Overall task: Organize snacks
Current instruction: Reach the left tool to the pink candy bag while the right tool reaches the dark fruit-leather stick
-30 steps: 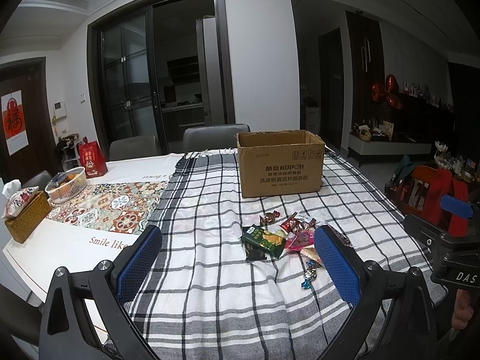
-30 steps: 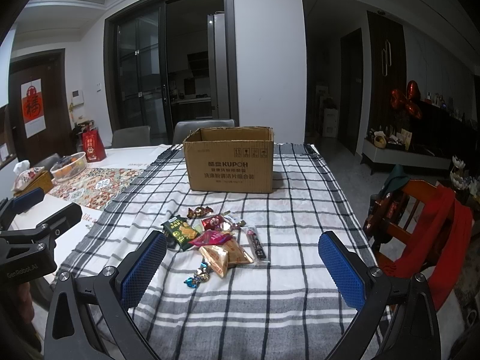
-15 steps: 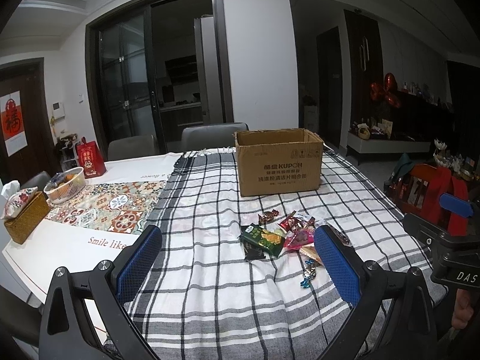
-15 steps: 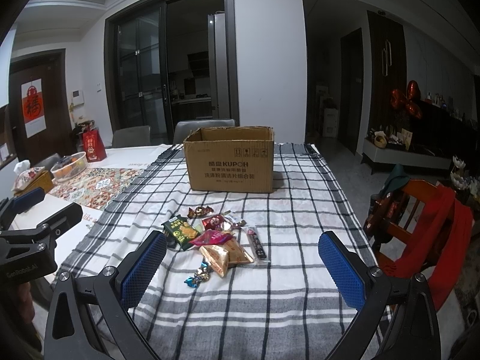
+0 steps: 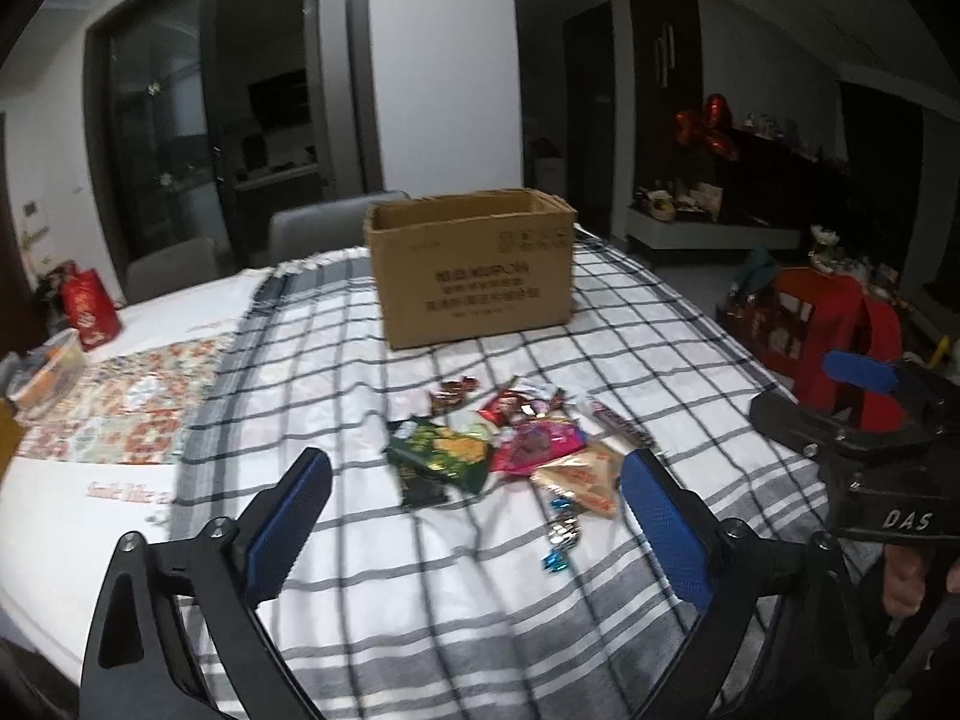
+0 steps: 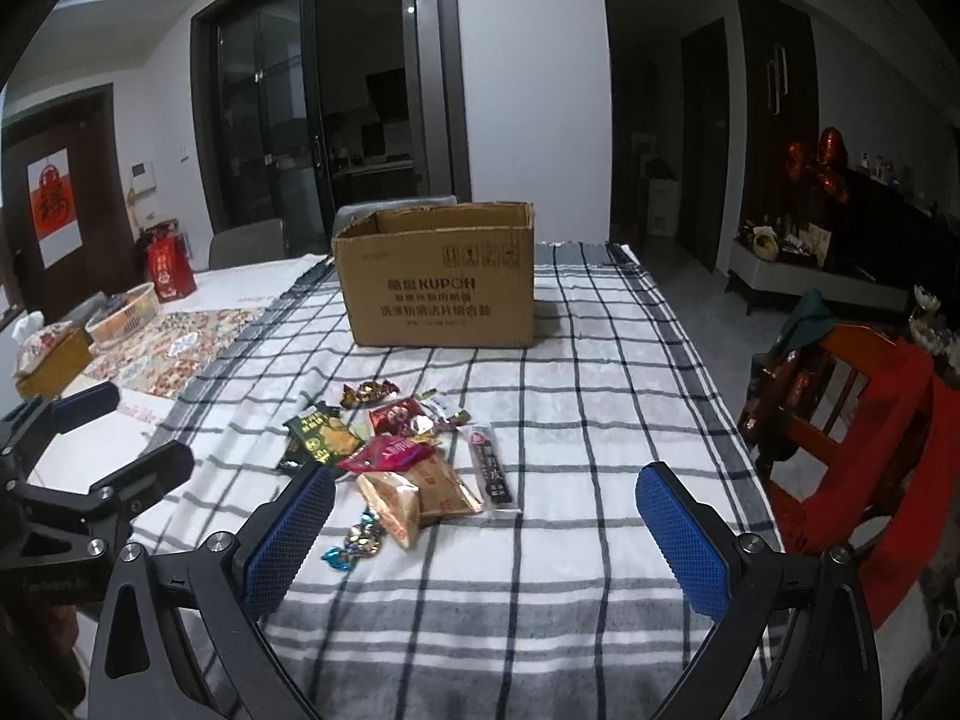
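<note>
Cardboard box (image 6: 441, 279): standing upright and open-topped on the checked cloth (image 6: 600, 408), at twelve o'clock from the snack pile.

Snack pile (image 6: 399, 456): lying loose on the cloth, well apart from the box. Green packet (image 6: 321, 435) sitting at the pile's nine o'clock edge; pink packet (image 6: 390, 453) overlapping the tan packets (image 6: 420, 492); long dark bar (image 6: 491, 465) lying at three o'clock; foil-wrapped candies (image 6: 354, 543) trailing off at six o'clock.

Left gripper (image 5: 474, 516): hovering over the cloth at six o'clock of the pile, jaws wide but closing; a few candies are showing between its blue pads (image 5: 288, 516), untouched. View is blurring.

Right gripper (image 6: 486, 531): hanging with jaws spread wide, gripping nothing, the pile showing near its left finger.

Wicker basket (image 6: 123, 315) and red bag (image 6: 168, 264): sitting at ten o'clock on the patterned runner (image 6: 174, 342).
</note>
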The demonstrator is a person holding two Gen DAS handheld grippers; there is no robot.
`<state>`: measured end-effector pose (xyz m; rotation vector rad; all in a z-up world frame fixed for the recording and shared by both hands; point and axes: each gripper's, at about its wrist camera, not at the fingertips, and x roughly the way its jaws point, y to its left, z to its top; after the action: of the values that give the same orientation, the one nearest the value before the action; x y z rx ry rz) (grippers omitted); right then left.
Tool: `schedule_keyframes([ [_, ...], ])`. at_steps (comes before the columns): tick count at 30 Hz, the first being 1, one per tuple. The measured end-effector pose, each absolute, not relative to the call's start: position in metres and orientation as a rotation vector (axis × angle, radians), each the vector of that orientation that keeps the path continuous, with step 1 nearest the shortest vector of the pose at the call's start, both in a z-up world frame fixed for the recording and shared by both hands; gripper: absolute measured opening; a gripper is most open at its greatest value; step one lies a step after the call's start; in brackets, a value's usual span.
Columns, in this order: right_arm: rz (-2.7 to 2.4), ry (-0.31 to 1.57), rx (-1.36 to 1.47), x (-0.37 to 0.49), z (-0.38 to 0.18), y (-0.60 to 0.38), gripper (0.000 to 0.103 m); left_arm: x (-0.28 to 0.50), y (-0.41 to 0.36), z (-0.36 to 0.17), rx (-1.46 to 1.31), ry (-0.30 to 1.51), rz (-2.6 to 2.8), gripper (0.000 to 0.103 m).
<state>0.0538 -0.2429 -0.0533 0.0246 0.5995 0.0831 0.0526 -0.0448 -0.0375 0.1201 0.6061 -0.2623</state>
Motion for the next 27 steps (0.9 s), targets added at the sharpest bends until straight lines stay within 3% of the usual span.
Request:
schedule_keyframes([
  [13, 0.193, 0.731, 0.044, 0.120, -0.093, -0.252, 0.076, 0.117, -0.069, -0.074, 0.102, 0.691, -0.400, 0.086],
  [27, 0.269, 0.862, 0.094, 0.164, -0.138, -0.260, 0.058, 0.159, -0.092, -0.123, 0.097, 0.812, -0.472, 0.081],
])
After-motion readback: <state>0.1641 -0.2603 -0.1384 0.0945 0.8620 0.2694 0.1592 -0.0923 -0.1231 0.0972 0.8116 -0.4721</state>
